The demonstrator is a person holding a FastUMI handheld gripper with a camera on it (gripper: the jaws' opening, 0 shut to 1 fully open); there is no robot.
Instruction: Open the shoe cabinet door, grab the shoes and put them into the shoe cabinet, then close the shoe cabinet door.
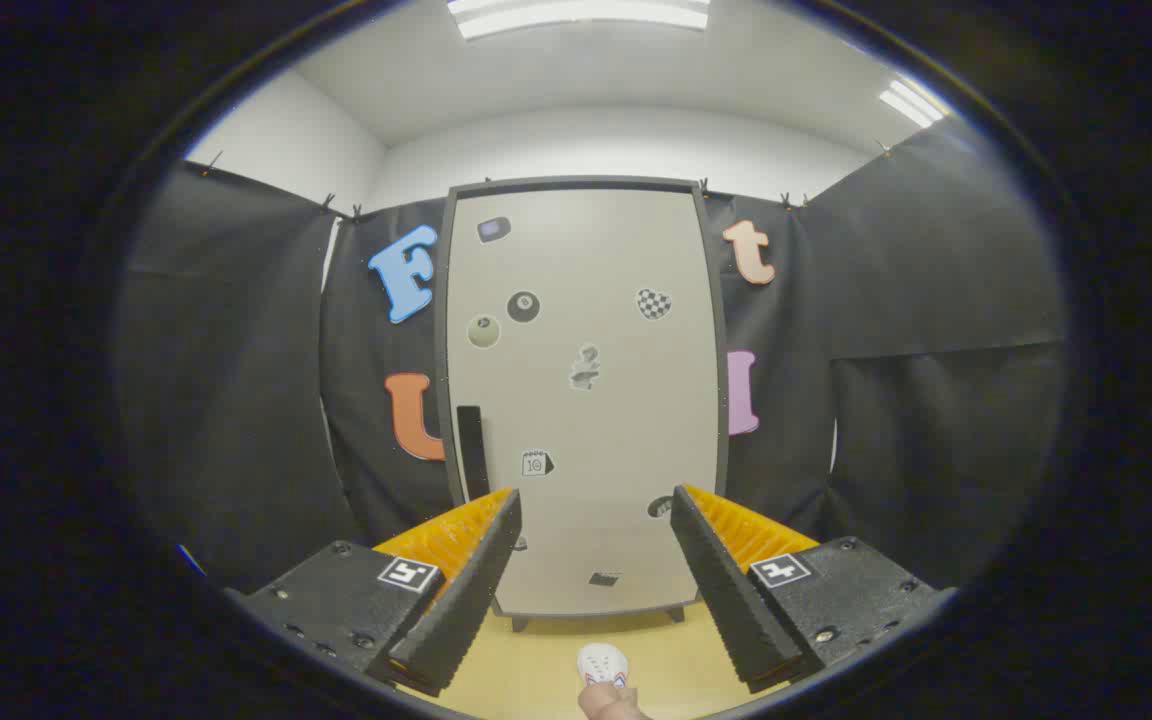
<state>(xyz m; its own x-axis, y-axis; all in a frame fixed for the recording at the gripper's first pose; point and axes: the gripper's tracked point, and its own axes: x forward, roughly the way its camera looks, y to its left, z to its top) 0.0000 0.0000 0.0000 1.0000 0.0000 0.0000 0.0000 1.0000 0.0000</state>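
Observation:
A tall pale shoe cabinet (584, 400) with a dark frame stands ahead of me against the black cloth wall, on short legs. Its door is closed and carries several stickers. A narrow dark handle (472, 450) runs upright near the door's left edge, just above my left finger. My gripper (594, 590) is open, its fingers spread wide, and nothing lies between them. Low between the fingers, on the wooden floor (536, 660), the toe of a white shoe (602, 662) peeks up, with a fingertip (612, 702) of a person touching it.
Black cloth walls (236, 400) close in the booth on both sides of the cabinet. A strip of wooden floor lies between me and the cabinet's foot.

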